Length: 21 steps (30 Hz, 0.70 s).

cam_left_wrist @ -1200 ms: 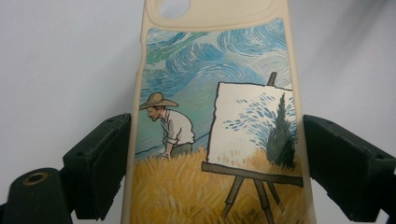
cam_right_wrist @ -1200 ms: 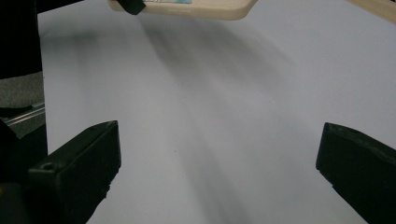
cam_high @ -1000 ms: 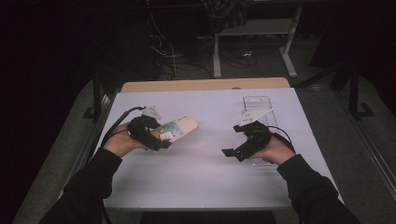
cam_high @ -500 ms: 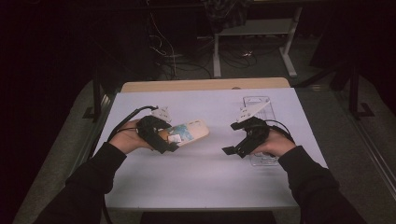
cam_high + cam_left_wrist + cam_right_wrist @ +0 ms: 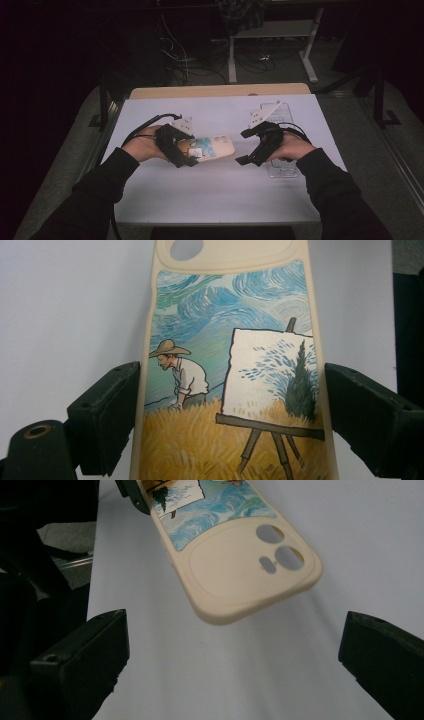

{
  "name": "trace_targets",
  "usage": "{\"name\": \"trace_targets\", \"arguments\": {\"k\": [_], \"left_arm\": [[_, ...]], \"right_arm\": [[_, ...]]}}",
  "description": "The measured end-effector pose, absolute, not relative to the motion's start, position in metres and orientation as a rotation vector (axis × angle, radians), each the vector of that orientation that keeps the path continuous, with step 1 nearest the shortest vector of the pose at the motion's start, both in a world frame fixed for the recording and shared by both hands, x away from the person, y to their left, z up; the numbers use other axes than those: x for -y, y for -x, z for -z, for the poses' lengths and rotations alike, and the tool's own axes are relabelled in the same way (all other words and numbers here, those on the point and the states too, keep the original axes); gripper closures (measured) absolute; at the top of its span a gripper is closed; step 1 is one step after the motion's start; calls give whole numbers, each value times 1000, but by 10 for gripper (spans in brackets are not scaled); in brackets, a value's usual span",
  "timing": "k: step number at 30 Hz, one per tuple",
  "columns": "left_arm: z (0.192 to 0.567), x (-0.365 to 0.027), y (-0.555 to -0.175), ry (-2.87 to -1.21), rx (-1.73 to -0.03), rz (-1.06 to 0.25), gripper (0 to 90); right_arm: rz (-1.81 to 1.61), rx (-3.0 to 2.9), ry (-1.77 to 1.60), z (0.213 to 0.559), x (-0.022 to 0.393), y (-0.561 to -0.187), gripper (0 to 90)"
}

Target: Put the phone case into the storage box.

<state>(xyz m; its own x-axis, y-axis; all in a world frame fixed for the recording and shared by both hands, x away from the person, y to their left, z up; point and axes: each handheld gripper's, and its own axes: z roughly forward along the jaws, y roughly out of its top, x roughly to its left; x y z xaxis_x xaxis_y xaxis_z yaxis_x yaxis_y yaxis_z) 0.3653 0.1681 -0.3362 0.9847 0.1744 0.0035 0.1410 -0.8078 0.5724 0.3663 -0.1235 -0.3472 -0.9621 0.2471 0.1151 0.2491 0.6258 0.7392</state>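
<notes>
Your left gripper (image 5: pixel 192 152) holds a cream phone case (image 5: pixel 212 147) printed with a painter at an easel, its jaws clamped on the two long edges at the lower end while the camera-cutout end juts out toward your right gripper (image 5: pixel 244 147). The case looks lifted just clear of the counter (image 5: pixel 210 200), near its middle; the right gripper view shows a soft shadow beneath the free end. Your right gripper's jaws stand wide apart, holding nothing, aimed at that free end.

The risk lies in the grip itself: the jaws pinch only the thin sides of a flexible case, so a squeeze from the other end could bow it or let it pivot and slip out. Closing the right jaws off-centre, on the rounded corner by the cutouts, would likely twist the case. Releasing the left jaws before the right ones bite would drop it flat.

A clear plastic stand (image 5: pixel 282 167) sits just under and behind your right hand (image 5: pixel 287 149); pulling back or lowering the wrist could knock it. Ahead and to the near edge, the counter leaves generous room, and the case lies well away from every edge.
</notes>
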Motion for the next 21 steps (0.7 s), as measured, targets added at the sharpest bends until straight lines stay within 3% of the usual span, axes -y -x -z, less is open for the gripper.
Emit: {"name": "trace_targets", "arguments": {"k": [21], "left_arm": [[344, -147, -354, -2560, -35, 8, 117]], "right_arm": [[1220, 2821, 240, 354, 102, -367, 0]]}}
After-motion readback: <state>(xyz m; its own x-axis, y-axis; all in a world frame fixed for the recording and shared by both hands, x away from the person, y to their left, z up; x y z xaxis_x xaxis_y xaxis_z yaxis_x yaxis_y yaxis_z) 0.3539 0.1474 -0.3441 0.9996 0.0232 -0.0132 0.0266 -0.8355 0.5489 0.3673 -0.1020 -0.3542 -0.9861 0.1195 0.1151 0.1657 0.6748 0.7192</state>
